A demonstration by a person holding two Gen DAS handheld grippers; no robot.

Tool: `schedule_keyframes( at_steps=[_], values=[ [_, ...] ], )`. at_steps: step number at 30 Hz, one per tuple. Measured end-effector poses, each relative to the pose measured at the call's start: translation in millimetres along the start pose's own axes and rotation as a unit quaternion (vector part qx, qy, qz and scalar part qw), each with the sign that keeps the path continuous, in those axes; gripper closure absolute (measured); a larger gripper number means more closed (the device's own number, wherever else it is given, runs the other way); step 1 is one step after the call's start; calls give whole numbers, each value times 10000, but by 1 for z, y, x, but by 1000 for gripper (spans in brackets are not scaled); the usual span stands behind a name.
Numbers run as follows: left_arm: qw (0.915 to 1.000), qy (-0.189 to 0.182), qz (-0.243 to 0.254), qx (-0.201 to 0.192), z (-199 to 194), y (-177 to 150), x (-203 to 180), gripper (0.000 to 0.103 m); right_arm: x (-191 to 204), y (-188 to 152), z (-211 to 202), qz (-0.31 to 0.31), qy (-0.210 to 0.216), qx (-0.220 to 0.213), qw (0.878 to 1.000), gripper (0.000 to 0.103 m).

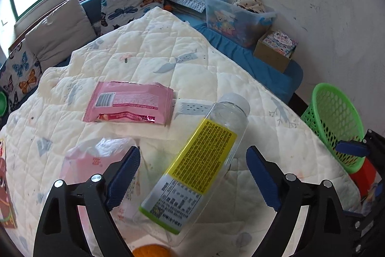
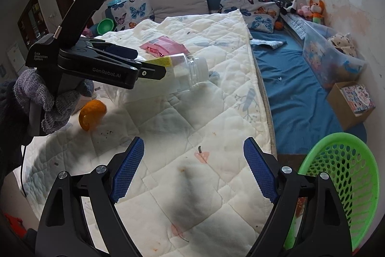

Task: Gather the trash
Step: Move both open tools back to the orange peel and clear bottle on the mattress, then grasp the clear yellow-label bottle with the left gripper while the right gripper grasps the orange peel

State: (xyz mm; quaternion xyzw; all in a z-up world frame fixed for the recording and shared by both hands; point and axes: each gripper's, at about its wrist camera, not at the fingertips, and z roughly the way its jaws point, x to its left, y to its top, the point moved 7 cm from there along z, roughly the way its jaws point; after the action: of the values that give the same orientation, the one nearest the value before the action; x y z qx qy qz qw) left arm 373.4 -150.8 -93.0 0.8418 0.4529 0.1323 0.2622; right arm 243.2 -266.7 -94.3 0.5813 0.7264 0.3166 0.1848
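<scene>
- Orange peel [image 2: 92, 114]: lies on the quilt [image 2: 182, 112] at the left, just beside the gloved hand [image 2: 45, 100]; not yet collected.
- Crumpled plastic bag [image 1: 96, 160]: rests on the quilt beside the left claw's left finger; not yet collected.
- Pink wrapper [image 1: 130, 101]: lies flat on the quilt beyond the bottle, apart from both claws; not yet collected.
- Left claw [image 1: 193, 175]: jaws stand wide, and the clear bottle [image 1: 199, 165] lies between them with a gap on each side. The pads do not press on it, so the bottle is judged not gripped; it appears to rest tilted on the quilt, cap pointing toward the far right.
- Right claw [image 2: 193, 170]: open and empty, hovering over bare quilt.
- Green basket [image 2: 341, 180]: stands at the right edge of the bed, next to the right claw. No trash is visible inside as far as its mesh shows.
- Progress, as a judgement: early stage; four items remain on the bed.
</scene>
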Motion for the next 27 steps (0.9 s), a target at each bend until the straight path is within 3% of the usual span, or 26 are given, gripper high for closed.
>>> schedule_keyframes(
  at_steps=[8, 19, 27],
  values=[
    [9983, 175, 537, 102, 19, 3, -11, 17, -2, 2, 10, 25, 42, 69, 10000, 19],
    [9982, 158, 562, 134, 26, -1, -20, 56, -6, -1, 9, 103, 31, 67, 9999, 20],
    [9991, 258, 175, -272, -19, -2, -17, 58, 0, -5, -3, 126, 42, -3, 9999, 24]
  ],
)
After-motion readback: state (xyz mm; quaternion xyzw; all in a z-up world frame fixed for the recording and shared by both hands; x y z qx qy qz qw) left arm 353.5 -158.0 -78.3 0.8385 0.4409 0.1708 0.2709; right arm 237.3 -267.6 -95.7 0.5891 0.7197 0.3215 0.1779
